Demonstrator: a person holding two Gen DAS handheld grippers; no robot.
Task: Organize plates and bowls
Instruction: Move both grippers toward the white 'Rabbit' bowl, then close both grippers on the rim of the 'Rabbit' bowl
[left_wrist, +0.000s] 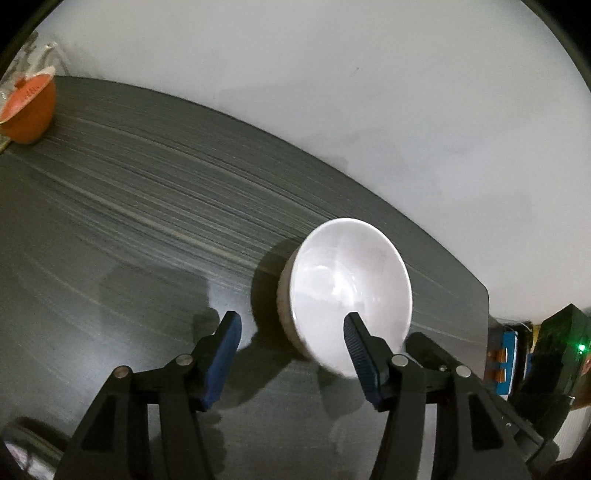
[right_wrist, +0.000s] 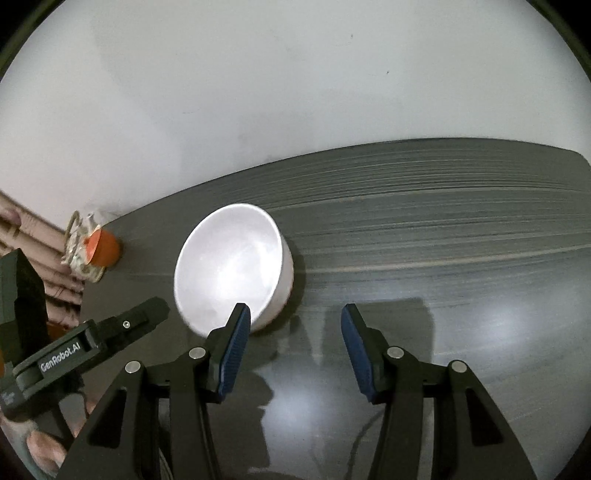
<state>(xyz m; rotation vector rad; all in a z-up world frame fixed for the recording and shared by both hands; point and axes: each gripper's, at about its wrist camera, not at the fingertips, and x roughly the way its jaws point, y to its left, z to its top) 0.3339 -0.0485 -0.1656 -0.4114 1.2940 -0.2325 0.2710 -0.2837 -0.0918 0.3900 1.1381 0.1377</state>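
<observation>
Left wrist view: we see our left hand-held gripper (left_wrist: 291, 321) spread apart, grasping nothing, one finger overlapping a white bowl (left_wrist: 347, 291) on the dark table (left_wrist: 129, 221). Right wrist view: our right hand-held gripper (right_wrist: 295, 314) is likewise released and empty, just right of that bowl. An orange cup (left_wrist: 31, 107) sits far off.

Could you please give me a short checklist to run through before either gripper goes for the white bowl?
1. White bowl upright on the dark table: ok.
2. Bowl looks empty: ok.
3. Left gripper open, nothing held: ok.
4. Right gripper open, nothing held: ok.
5. Bowl rim between a gripper's pads: not ok, each has only one finger in front of the bowl.
6. Orange bowl far from the bowl: ok.
</observation>
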